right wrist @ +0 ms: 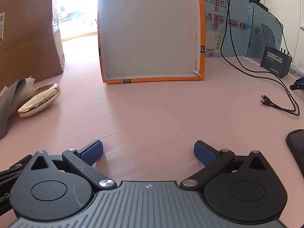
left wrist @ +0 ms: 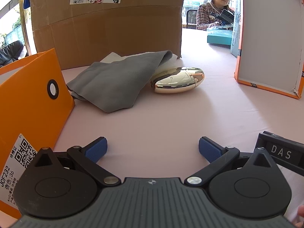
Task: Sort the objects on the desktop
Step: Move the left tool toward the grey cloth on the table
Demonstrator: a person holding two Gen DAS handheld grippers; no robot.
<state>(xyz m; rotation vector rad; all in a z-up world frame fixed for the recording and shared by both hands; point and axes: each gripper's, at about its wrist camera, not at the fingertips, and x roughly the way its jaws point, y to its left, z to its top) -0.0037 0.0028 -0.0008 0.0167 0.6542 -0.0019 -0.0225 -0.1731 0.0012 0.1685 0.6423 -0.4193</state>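
Note:
A shiny gold oval case point(left wrist: 178, 82) point(right wrist: 39, 100) lies on the pink tablecloth, its far end tucked against a crumpled grey cloth point(left wrist: 114, 81) point(right wrist: 8, 102) with white tissue under it. My left gripper point(left wrist: 153, 149) hovers low over the table, open and empty, well short of the case. In the right wrist view my right gripper point(right wrist: 148, 153) is also open and empty, facing an upright orange box lid with a white inside point(right wrist: 150, 32) point(left wrist: 269, 38). The gold case sits far to its left.
An orange box point(left wrist: 28, 102) stands close on the left, a big cardboard carton point(left wrist: 106, 22) point(right wrist: 28, 32) behind the cloth. Black cables point(right wrist: 275, 87), a dark blue printed box point(right wrist: 275, 62) and a phone point(right wrist: 297, 148) lie to the right. A person point(left wrist: 214, 9) sits across the table.

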